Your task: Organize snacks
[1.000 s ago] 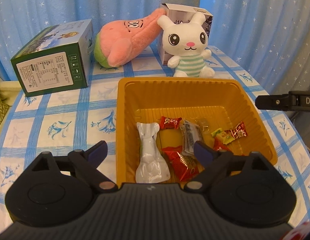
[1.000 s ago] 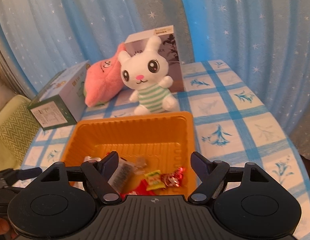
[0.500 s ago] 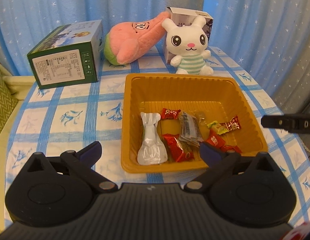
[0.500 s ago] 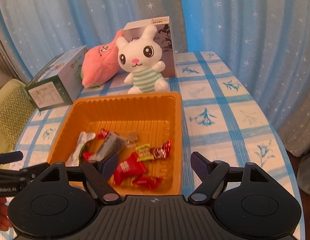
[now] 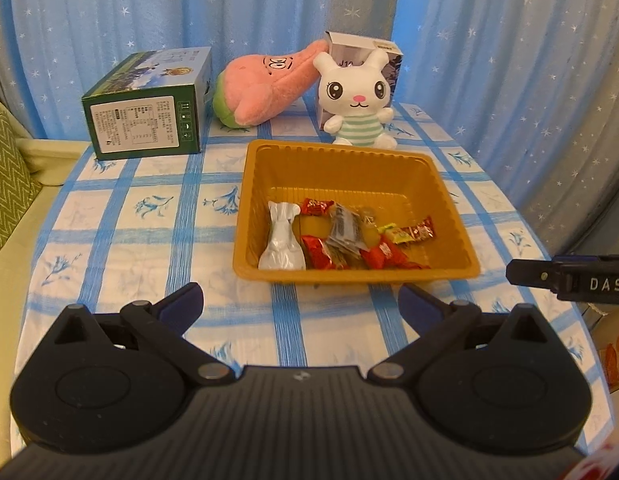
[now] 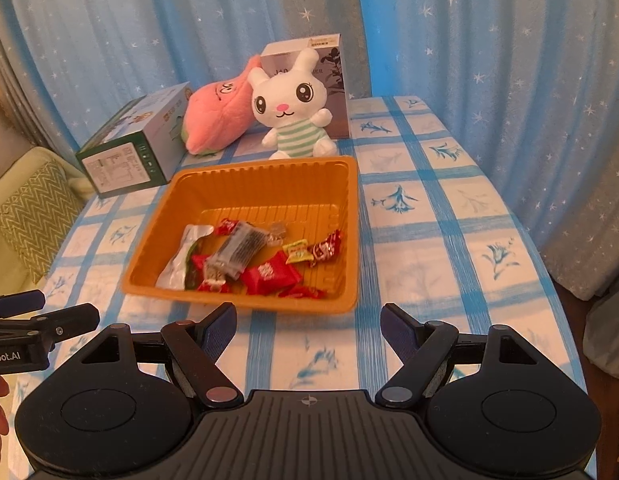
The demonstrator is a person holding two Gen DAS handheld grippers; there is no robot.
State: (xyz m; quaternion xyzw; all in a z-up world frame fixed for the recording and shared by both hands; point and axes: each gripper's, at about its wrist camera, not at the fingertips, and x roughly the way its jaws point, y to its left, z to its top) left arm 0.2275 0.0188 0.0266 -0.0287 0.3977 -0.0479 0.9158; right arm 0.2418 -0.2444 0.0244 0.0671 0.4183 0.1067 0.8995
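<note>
Presently, both tools hang over the near edge of the bench (image 5: 121,236), which is covered in a blue-and-white checked cloth with flower prints. The left tool (image 5: 300,300) has its dark blue-tipped fingers spread wide with nothing between them. The right tool (image 6: 308,322) also stands apart and empty, its spread somewhat narrower.

The task's goods, a batch of small wrapped snacks (image 6: 253,258), all lie inside the shallow orange ribbed plastic tray (image 6: 269,176) at mid-bench. Noted among them: a silver foil pouch (image 5: 282,238) at the left side of the tray, several red wrappers, a grey clear-ended packet, and a yellow-green sweet. They sit bunched toward the near wall of the tray, some overlapping.

No loose snack shows on the cloth around the tray in either view. Judged from that, the gathering step appears complete or close to it; whether any sorting within the tray is required cannot be told.

Behind the tray stand a white plush rabbit in a green-striped shirt (image 6: 293,108), touching a pink plush star toy (image 6: 217,116), an upright grey-and-white carton (image 6: 331,80), and a green printed cardboard box (image 5: 149,104). None of these is in contact with either tool.
</note>
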